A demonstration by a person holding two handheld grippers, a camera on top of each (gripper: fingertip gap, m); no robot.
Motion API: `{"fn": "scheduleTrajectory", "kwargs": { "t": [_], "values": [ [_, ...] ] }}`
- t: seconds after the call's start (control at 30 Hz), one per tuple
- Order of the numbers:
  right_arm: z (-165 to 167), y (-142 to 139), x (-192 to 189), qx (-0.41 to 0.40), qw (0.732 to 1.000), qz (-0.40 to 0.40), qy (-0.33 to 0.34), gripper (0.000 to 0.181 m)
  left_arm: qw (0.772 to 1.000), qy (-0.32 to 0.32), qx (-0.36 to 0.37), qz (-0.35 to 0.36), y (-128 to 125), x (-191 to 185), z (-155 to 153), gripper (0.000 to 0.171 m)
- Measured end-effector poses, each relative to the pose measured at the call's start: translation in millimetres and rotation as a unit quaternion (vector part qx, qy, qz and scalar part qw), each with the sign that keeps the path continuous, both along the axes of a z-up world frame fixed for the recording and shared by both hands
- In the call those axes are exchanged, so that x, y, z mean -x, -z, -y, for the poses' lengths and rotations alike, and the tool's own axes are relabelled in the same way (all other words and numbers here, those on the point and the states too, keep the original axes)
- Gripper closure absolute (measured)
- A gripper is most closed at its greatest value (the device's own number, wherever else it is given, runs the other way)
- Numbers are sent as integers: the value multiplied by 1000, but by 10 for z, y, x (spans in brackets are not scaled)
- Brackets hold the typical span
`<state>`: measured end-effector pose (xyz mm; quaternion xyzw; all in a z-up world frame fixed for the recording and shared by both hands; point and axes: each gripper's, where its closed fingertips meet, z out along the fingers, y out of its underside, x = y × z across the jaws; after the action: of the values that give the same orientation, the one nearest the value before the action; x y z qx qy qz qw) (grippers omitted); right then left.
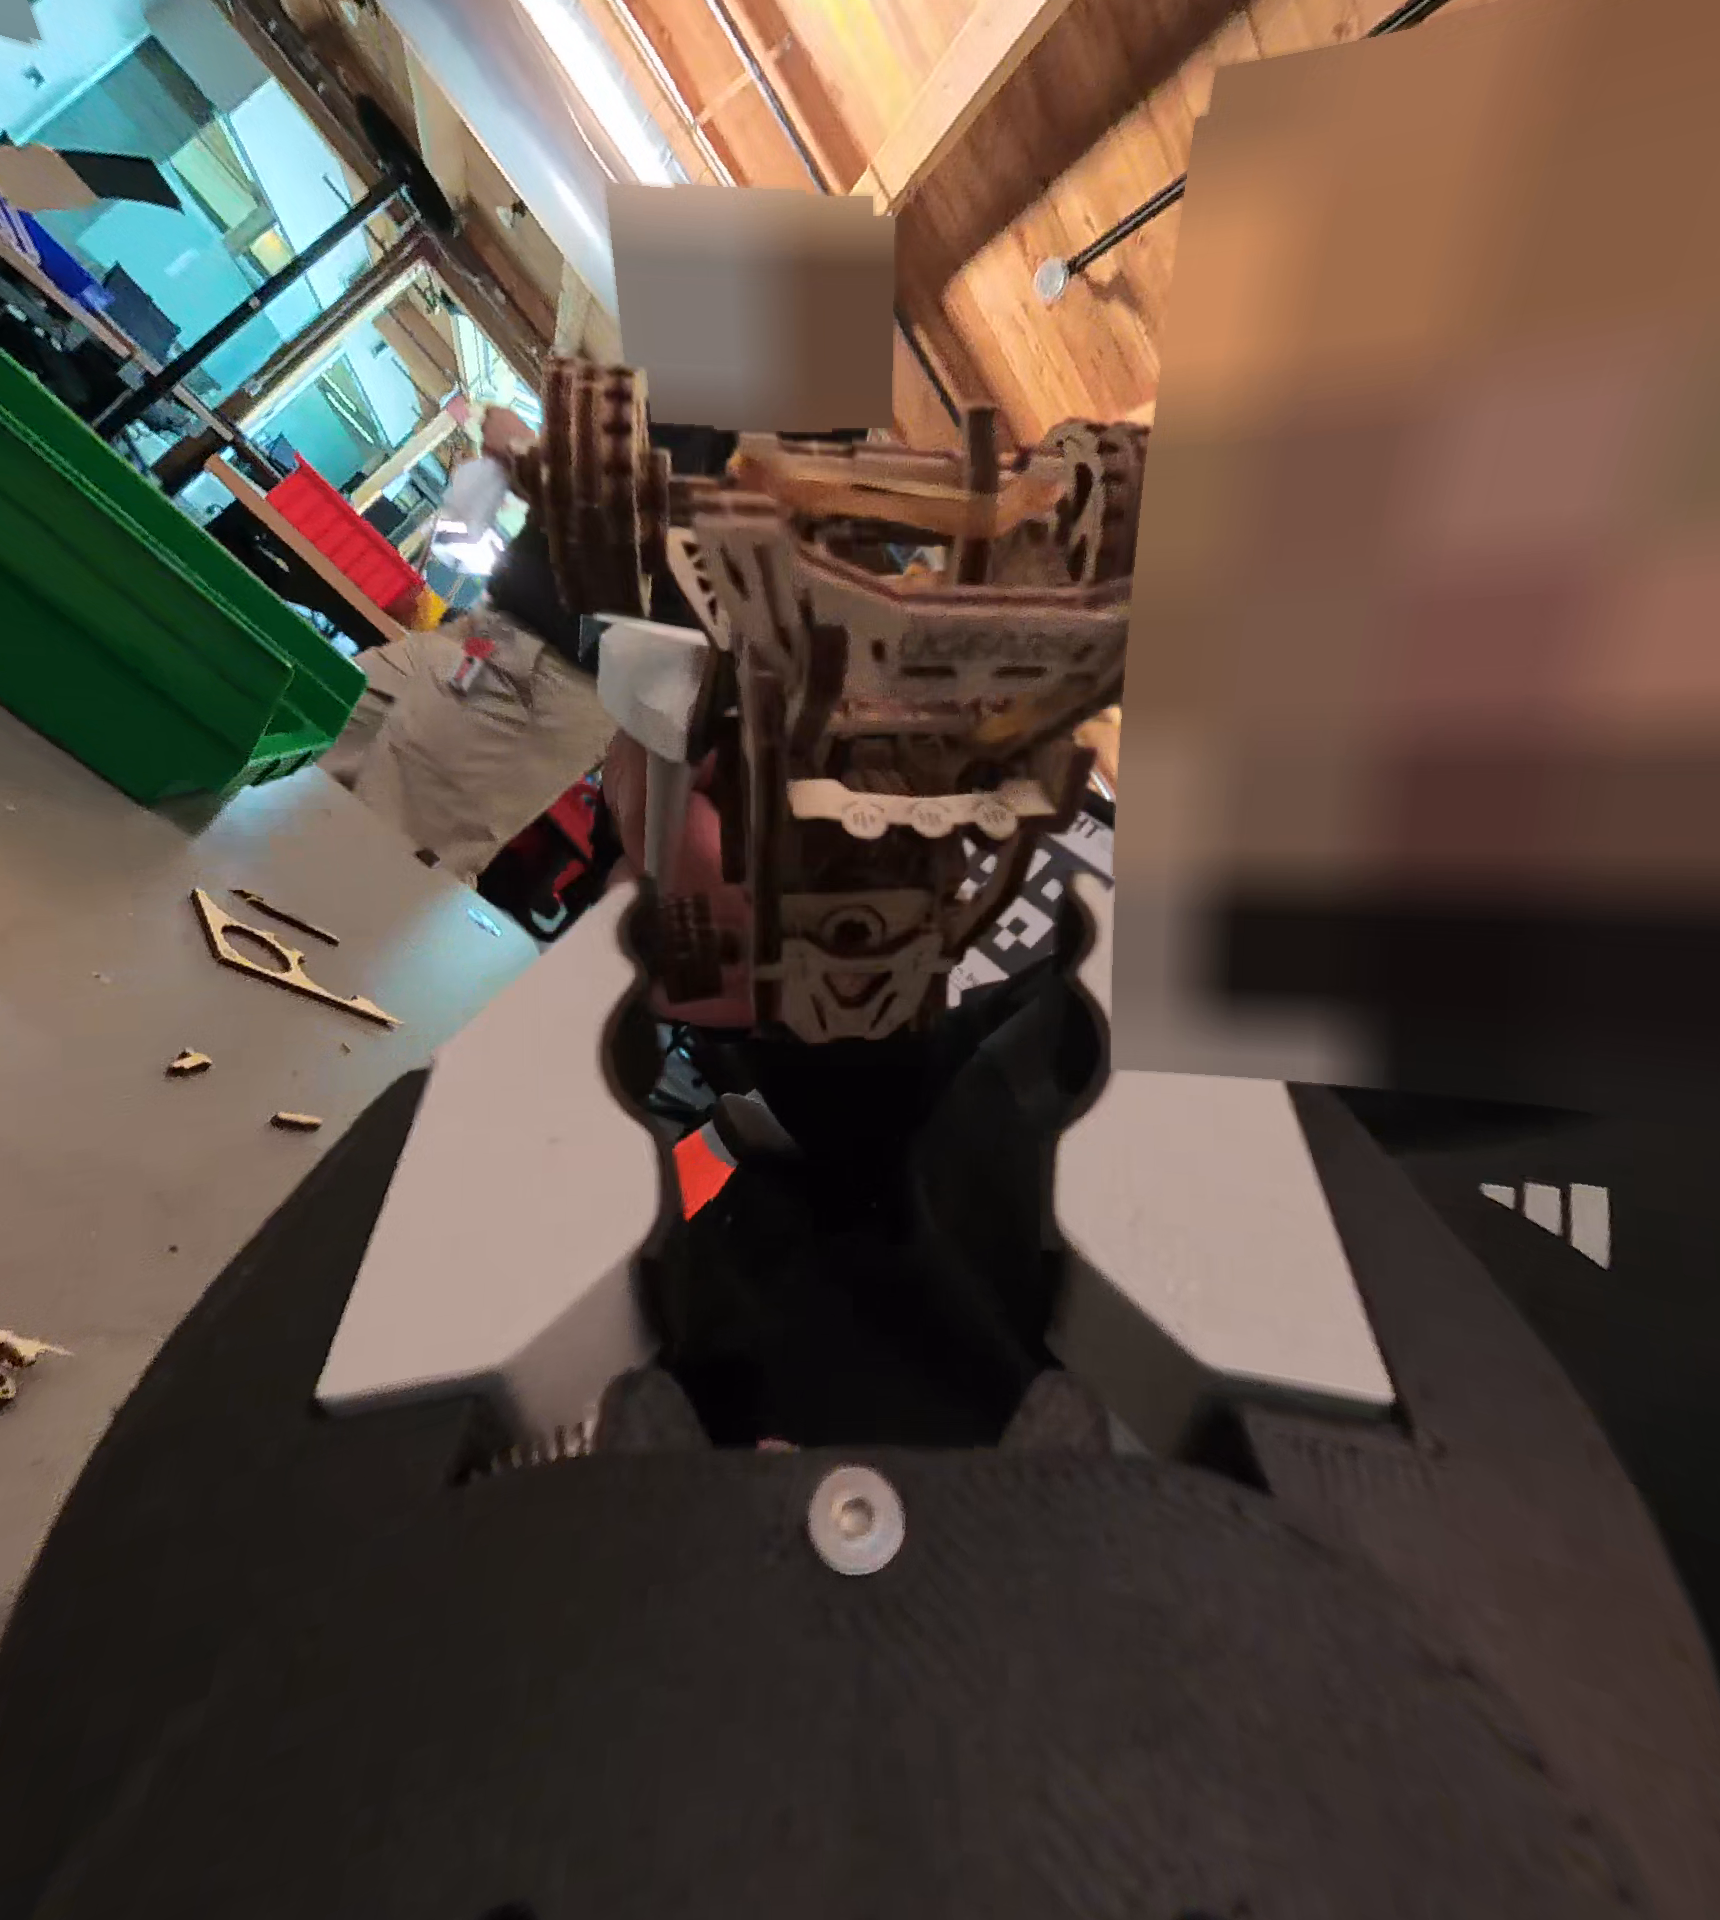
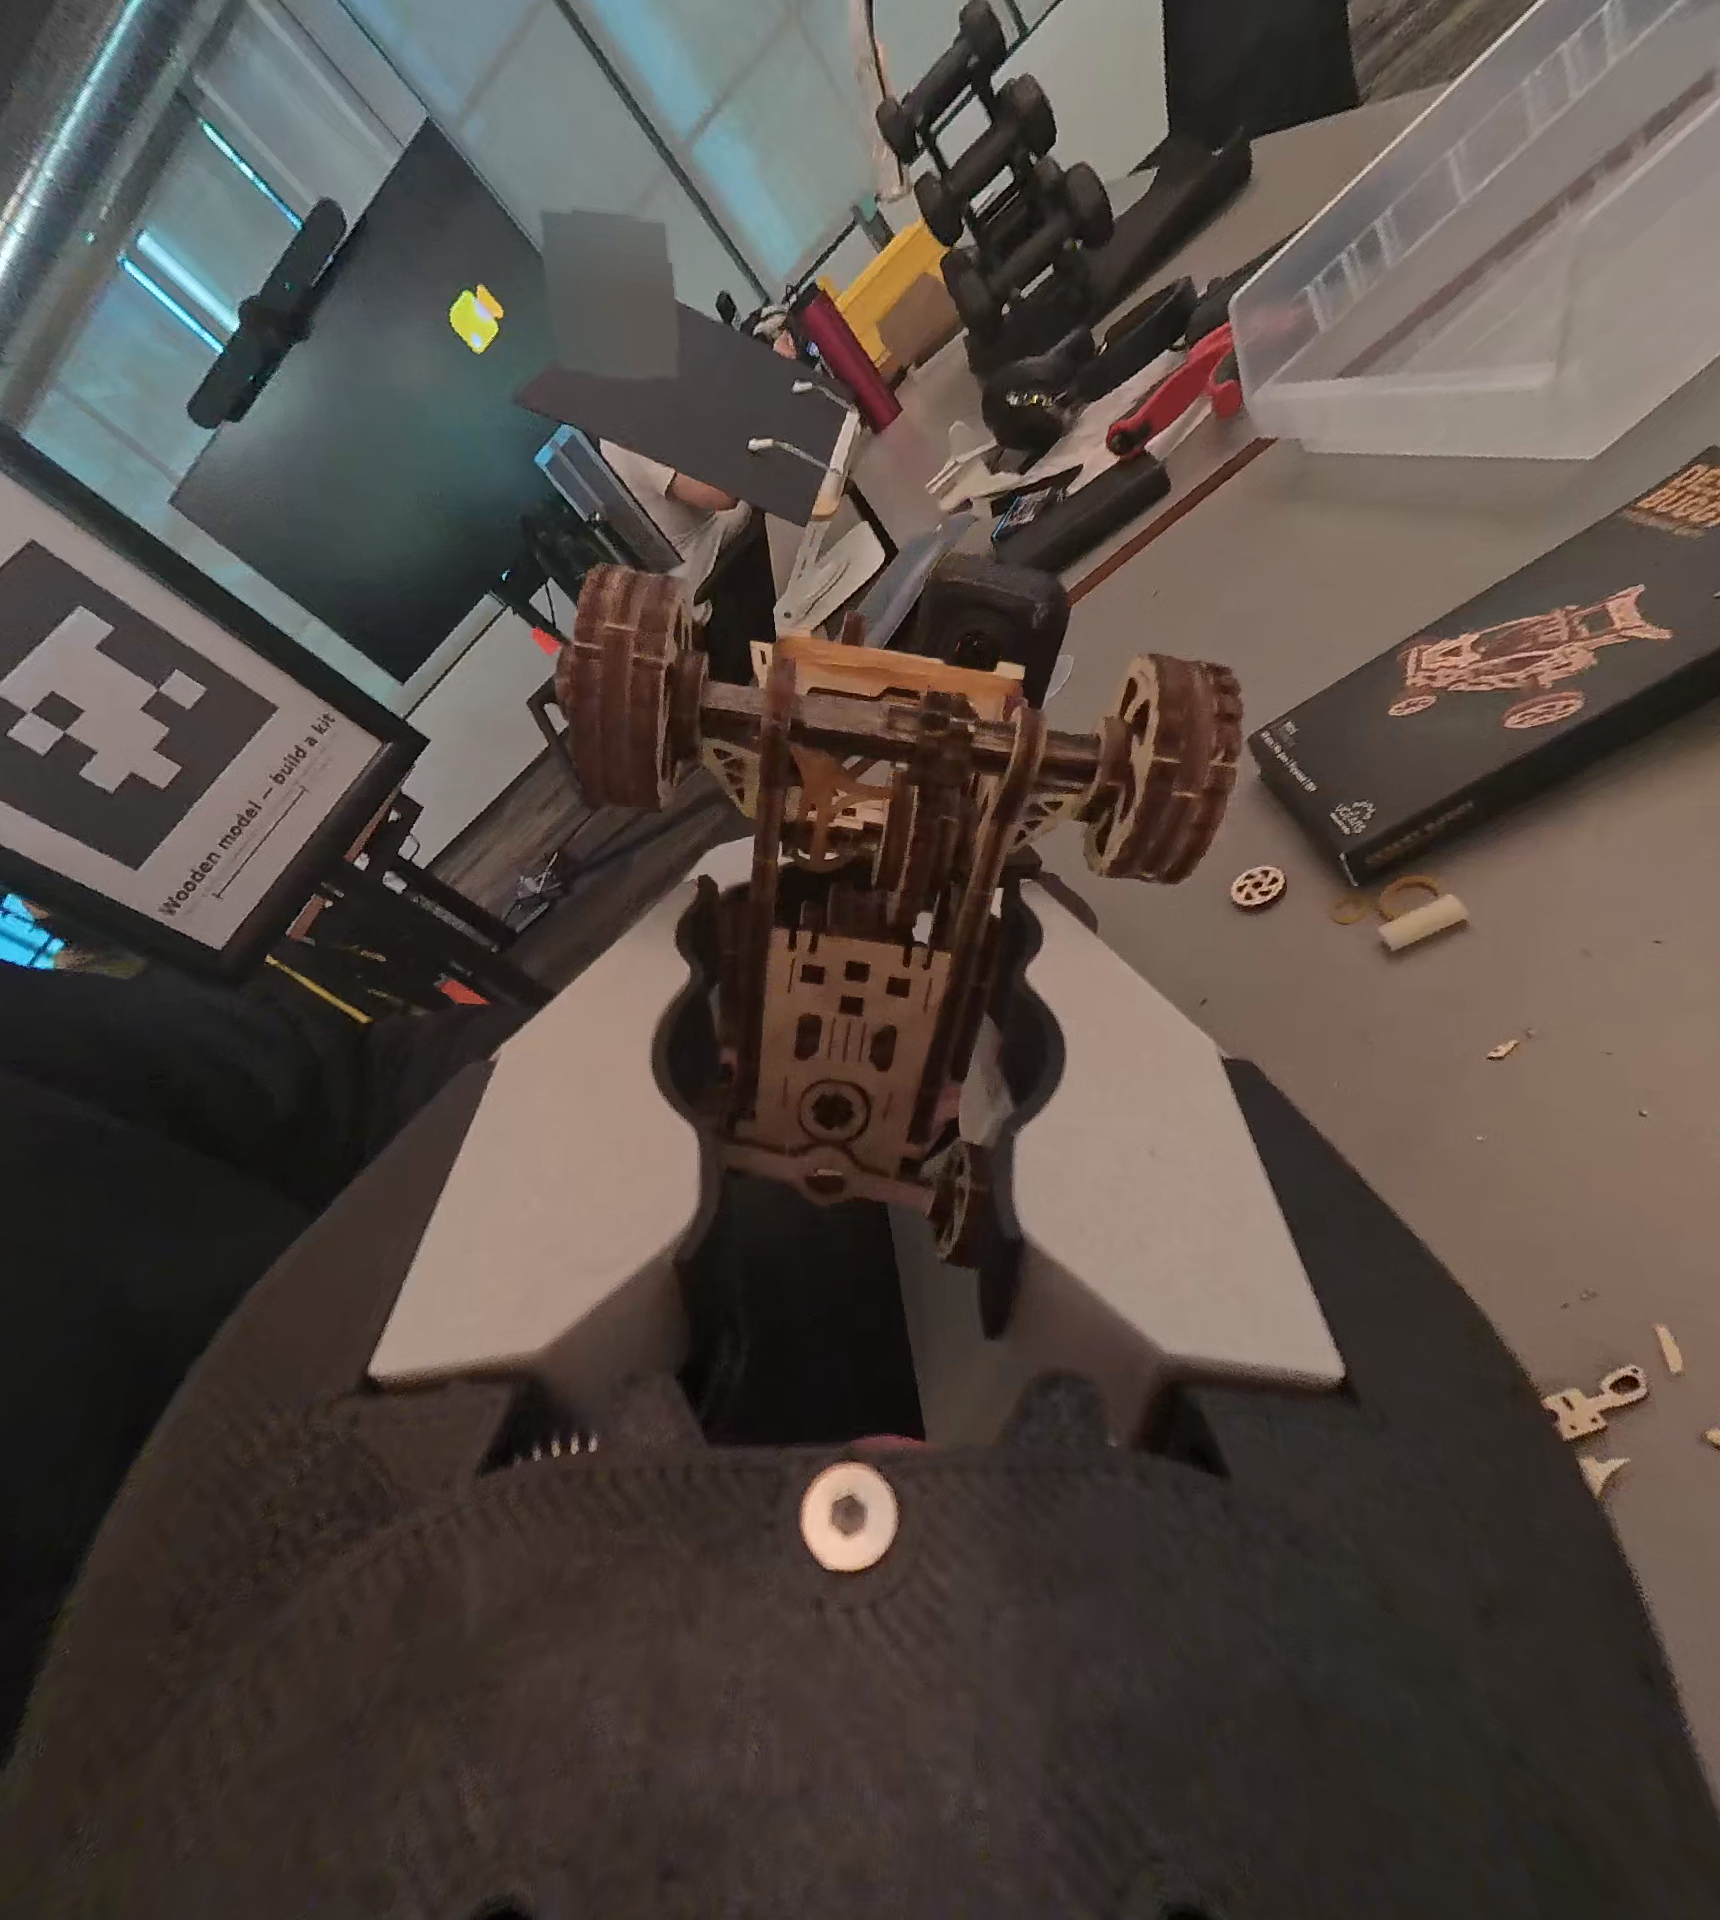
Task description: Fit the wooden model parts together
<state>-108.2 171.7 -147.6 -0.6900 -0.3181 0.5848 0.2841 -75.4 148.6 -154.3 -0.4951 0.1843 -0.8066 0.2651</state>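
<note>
Buggy model (image 2: 887, 831) was lifted off the grey table (image 2: 1458, 1143), and from our left side the left gripper (image 1: 861, 997) looked clenched on its far end, though blur left that contact less certain. Moving right, the right gripper (image 2: 856, 1029) gripped the pale chassis plate (image 2: 840, 1029) between its grey fingers (image 2: 565, 1164). We judged it light, stiff and brittle: thin laser-cut ply, so hold the flat chassis, not wheels (image 2: 627, 696) or axle.
</note>
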Motion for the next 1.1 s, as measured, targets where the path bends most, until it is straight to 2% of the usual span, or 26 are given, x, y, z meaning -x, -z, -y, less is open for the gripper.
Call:
{"fn": "scheduleTrajectory", "kwargs": {
  "t": [0.07,0.23,0.37,0.4,0.47,0.5,0.6,0.7,0.83,0.93,1.1],
  "values": [
    [37,8,30,2,1000,6,-13,129,1000,15,-3,18,-32,-22,53,119],
    [18,-62,47,-5,1000,0,-6,127,998,-5,1,61,-104,17,18,120],
    [-28,-189,35,-21,1000,-10,10,93,994,-25,-14,103,-243,150,-12,121],
    [-39,-227,5,-34,999,-11,19,89,993,-32,-20,112,-288,193,-27,122],
    [6,-323,-64,-69,997,-16,22,92,990,-38,-38,129,-391,266,-34,121],
    [48,-381,-88,-88,996,-23,21,103,989,-38,-47,133,-433,284,-36,121],
    [115,-443,-128,-110,993,-19,25,101,985,-28,-74,155,-560,338,-30,122],
    [174,-452,-116,-158,987,8,26,108,984,-9,-101,146,-613,304,4,122],
    [137,-438,-113,-164,985,24,45,107,982,-15,-86,170,-684,314,-107,123],
    [139,-506,-96,-164,984,3,67,107,979,-15,-81,186,-707,282,-136,123],
    [13,-498,-114,-155,984,-1,92,115,979,-3,-75,192,-696,201,-148,123]
  ]
}}
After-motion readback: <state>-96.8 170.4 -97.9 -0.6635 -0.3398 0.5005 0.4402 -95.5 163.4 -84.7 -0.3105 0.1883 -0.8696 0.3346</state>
